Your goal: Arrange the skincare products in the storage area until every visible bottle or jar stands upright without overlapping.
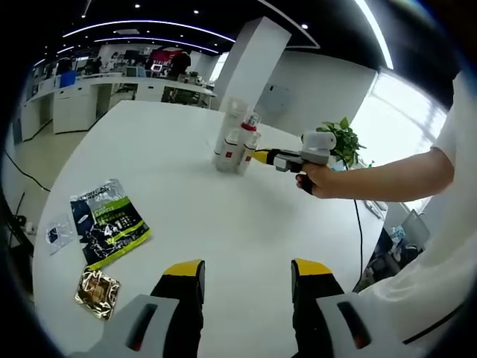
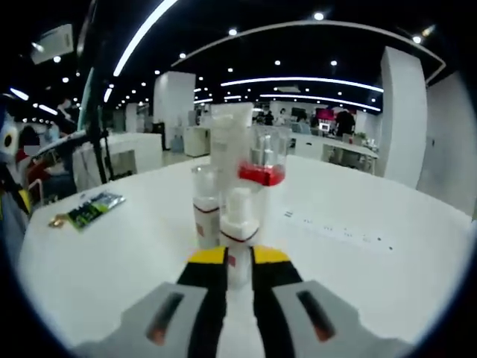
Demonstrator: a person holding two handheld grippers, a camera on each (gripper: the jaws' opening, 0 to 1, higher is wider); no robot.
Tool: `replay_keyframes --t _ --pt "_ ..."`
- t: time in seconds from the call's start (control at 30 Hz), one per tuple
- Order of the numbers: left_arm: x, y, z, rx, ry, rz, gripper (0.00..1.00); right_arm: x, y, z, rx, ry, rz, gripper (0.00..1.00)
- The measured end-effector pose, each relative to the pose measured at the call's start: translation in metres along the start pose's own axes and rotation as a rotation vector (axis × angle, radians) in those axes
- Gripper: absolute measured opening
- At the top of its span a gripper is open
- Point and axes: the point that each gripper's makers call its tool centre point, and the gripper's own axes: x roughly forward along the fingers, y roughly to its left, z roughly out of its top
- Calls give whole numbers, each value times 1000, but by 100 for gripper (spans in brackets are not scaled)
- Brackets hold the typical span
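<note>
Left gripper view: left tool (image 1: 246,270) rises from the bottom centre, jaws wide apart with nothing between them, over bare white tabletop (image 1: 223,224); cluster of bottles (image 1: 235,143) stands upright at upper centre of the frame, close together, well away from the left tool; right tool (image 1: 259,156) enters from the right, held in a hand (image 1: 319,179), its yellow tips touching the right side of the cluster; green and black packet (image 1: 110,221) lies flat at left of the frame; small gold packet (image 1: 98,292) lies below it at lower left, just beside; a small clear sachet (image 1: 58,233) sits at the green packet's left edge.

Right gripper view: right tool (image 2: 238,257) at bottom centre, jaws narrow, closed on the base of a small white bottle (image 2: 239,224); that bottle upright at centre frame; a second small bottle (image 2: 206,205) just to its left; a tall white tube (image 2: 229,142) behind them; a clear bottle with a red band (image 2: 264,164) at centre right, upright; whether the bottles touch one another cannot be told; green packet (image 2: 95,208) far at left on the tabletop (image 2: 358,246).
</note>
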Motion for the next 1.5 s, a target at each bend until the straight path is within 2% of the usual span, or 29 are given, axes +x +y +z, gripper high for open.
replay_keyframes --t 0.23,0.33,0.43,0.5,0.63,0.67,0.77,0.8,0.87,0.93,1.0,1.07,1.23,1.3,1.37,1.47,1.5 --pt "-7 1 -2 6 0 16 48 5 3 0 47 6 -14 13" --pt "-10 0 -4 8 1 20 48 2 2 -2 85 15 -40 14" --pt "-10 -1 -8 8 8 22 48 -6 5 -2 86 18 -39 16" --pt "-9 -3 -11 7 18 24 48 -16 7 -5 75 31 -37 17" --pt "-4 -5 -16 1 34 25 48 -40 7 -10 123 44 -49 19" --pt "-2 -2 -17 -14 43 34 48 -54 10 -15 150 56 -49 20" --pt "0 9 -15 -87 30 71 49 -71 18 -22 199 76 -43 24" --pt "1 22 -10 -154 2 98 49 -85 23 -29 198 82 -34 24" --pt "3 36 -6 -227 -28 118 50 -97 37 -36 227 103 7 27" --pt "2 56 -1 -298 -74 154 50 -111 49 -39 231 110 12 27" --pt "1 61 -1 -316 -83 164 51 -118 63 -42 271 117 34 29" --pt "-2 76 -3 -344 -94 197 51 -120 82 -46 289 141 66 29" --pt "-14 104 -1 -375 -138 265 52 -108 125 -38 335 163 165 37" --pt "-21 123 -1 -395 -156 294 52 -92 149 -29 336 174 215 37" --pt "-24 135 0 -415 -169 309 54 -82 164 -23 343 183 252 38" --pt "-26 151 -2 -420 -159 329 57 -64 193 -15 356 222 323 38" --pt "-27 153 -1 -417 -159 329 56 -61 196 -14 356 226 329 38"
